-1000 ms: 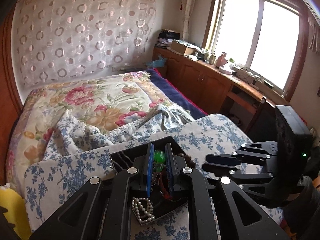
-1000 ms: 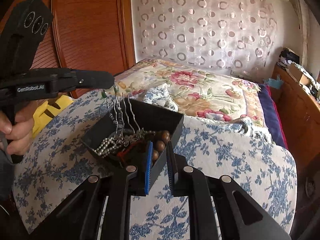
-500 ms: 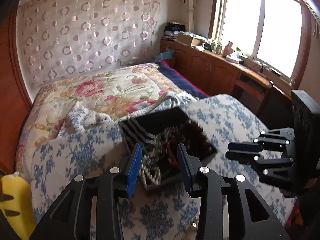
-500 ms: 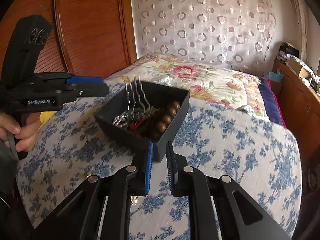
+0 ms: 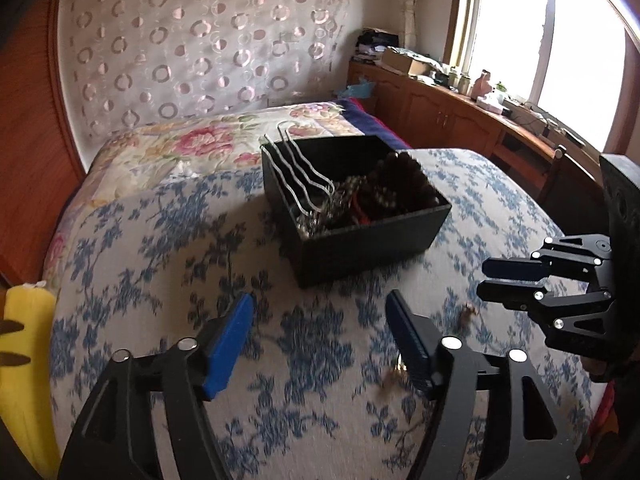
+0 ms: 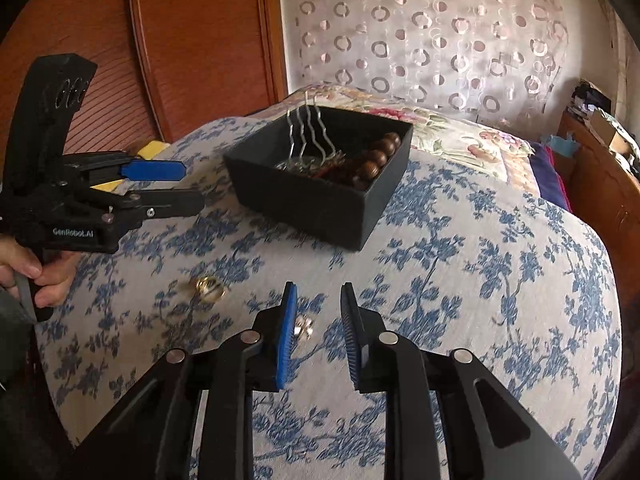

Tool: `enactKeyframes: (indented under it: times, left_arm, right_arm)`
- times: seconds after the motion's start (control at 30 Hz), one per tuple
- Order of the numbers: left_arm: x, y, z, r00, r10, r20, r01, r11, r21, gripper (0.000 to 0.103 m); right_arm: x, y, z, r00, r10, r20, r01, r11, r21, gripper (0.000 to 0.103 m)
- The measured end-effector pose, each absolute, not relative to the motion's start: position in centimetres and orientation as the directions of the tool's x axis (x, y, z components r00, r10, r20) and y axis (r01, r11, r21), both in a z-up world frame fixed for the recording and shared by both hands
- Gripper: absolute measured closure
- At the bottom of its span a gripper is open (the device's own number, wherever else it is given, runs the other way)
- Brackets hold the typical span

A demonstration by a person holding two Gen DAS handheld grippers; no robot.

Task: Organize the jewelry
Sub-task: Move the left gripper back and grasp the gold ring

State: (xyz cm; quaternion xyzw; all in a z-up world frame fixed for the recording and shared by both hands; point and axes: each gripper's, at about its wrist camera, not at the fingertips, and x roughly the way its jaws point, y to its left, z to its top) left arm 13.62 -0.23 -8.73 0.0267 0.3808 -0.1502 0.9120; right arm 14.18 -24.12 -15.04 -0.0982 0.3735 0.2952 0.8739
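Each camera sits behind its own fingers, tilted down over the blue-flowered cloth. The left wrist view faces the black jewelry box [image 5: 352,216] from nearby, with the window on its right; the right wrist view faces the same box [image 6: 320,184] toward the wooden headboard [image 6: 192,40]. Both share the box, the cloth and the circle-patterned curtain, and each catches the other gripper at its edge.

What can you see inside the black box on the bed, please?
Inside the black box: silver wavy hairpins, brown wooden beads, a tangle of chains. Whatever lies underneath them is covered.

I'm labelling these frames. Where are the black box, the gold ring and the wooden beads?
black box [image 6: 320,204]: right wrist view, front wall.
gold ring [image 6: 208,287]: right wrist view, on its band, lying on the cloth.
wooden beads [image 6: 370,169]: right wrist view, one bead inside the box.
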Motion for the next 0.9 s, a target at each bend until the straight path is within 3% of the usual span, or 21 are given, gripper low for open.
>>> enactKeyframes:
  times: [0.2,0.6,0.7,0.9]
  left_arm:
    - [12.1,-0.4,-9.5,0.667,-0.232,-0.708,0.277,0.959,-0.054,0.028]
    - [10.7,-1.9,-10.6,0.638,-0.232,-0.735,0.301,0.953,-0.039,0.026]
    - [10.7,-2.3,-10.8,0.631,-0.235,-0.739,0.311,0.950,-0.037,0.026]
    - [10.6,-3.4,-11.3,0.613,-0.243,-0.752,0.334,0.942,-0.032,0.026]
  right_arm:
    - [13.4,-23.4,-15.4,0.532,0.440,-0.723,-0.614,0.789,0.029,0.072]
    - [13.8,-21.9,-16.9,0.502,0.389,-0.772,-0.642,0.766,-0.031,0.072]
    - [13.9,-22.0,-17.1,0.497,0.400,-0.770,-0.653,0.757,-0.028,0.089]
    - [13.0,-23.4,-16.5,0.519,0.417,-0.746,-0.641,0.767,-0.018,0.090]
